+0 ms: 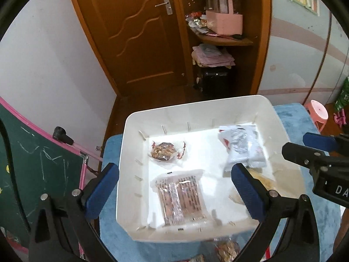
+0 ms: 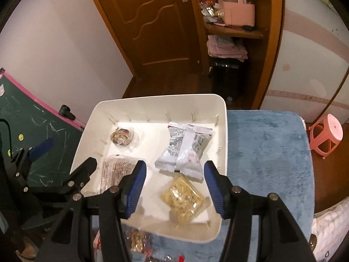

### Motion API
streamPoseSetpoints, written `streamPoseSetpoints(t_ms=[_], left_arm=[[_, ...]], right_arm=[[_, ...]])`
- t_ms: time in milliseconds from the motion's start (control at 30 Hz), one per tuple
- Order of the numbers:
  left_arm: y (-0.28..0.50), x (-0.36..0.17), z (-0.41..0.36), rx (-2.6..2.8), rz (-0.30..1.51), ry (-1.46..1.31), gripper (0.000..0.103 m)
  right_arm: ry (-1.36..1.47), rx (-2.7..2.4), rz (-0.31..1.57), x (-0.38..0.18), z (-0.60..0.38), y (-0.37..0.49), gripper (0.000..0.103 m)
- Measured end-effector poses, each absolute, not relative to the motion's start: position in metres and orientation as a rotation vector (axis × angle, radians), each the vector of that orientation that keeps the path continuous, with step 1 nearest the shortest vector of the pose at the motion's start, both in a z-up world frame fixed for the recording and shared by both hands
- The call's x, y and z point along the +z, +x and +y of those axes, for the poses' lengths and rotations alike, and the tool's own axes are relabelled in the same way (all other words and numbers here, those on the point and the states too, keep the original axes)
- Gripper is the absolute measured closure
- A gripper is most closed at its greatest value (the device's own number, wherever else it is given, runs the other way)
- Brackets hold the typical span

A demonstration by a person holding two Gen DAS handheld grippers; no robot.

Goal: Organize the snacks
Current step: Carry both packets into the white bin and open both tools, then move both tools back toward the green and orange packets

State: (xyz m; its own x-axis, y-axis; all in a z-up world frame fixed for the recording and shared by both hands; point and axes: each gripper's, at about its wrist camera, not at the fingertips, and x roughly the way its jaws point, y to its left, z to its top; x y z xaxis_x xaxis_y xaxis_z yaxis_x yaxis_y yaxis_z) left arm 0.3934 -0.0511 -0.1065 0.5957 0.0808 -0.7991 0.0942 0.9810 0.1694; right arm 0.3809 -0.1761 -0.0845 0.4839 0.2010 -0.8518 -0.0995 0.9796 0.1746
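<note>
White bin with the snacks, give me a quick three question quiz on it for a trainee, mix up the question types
1. True or false: the white bin holds four snack packets.
2. Which packet lies nearest the right gripper? A. yellow noodle packet B. round cake packet C. silver pouch
3. Fill in: the bin rests on a ____ mat.

Key: 1 true; 2 A; 3 blue. The left gripper hovers open over the flat clear packet.
</note>
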Motion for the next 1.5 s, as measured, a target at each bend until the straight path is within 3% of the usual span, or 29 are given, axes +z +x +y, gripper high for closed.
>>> streamPoseSetpoints(t_ms=[733,833,933,1133,1500], left_arm=[[0.214,0.035,-0.056,-0.012,0.745,0.187,0.001],[0.188,0.037,-0.056,-0.029,0.733,0.173,0.001],[0.162,0.032,-0.061,-0.071,0.724,0.180,0.001],[0.111,-0.006,-0.078,-0.166,0.733,0.242,0.001],[0.073,-0.111,-0.094,-0.333,0.909,0.235,0.001]], right_arm=[[0.030,0.186,0.849,0.047,-0.192,0.200,0.046],[0.016,0.187,0.830,0.049,-0.196,0.175,0.041],[0.010,0.195,0.815,0.042,-0.204,0.149,0.035],[0.031,0.208,0.861,0.008,-0.220,0.121,0.035],[0.058,0.195,0.956,-0.075,-0.233,0.098,0.035]])
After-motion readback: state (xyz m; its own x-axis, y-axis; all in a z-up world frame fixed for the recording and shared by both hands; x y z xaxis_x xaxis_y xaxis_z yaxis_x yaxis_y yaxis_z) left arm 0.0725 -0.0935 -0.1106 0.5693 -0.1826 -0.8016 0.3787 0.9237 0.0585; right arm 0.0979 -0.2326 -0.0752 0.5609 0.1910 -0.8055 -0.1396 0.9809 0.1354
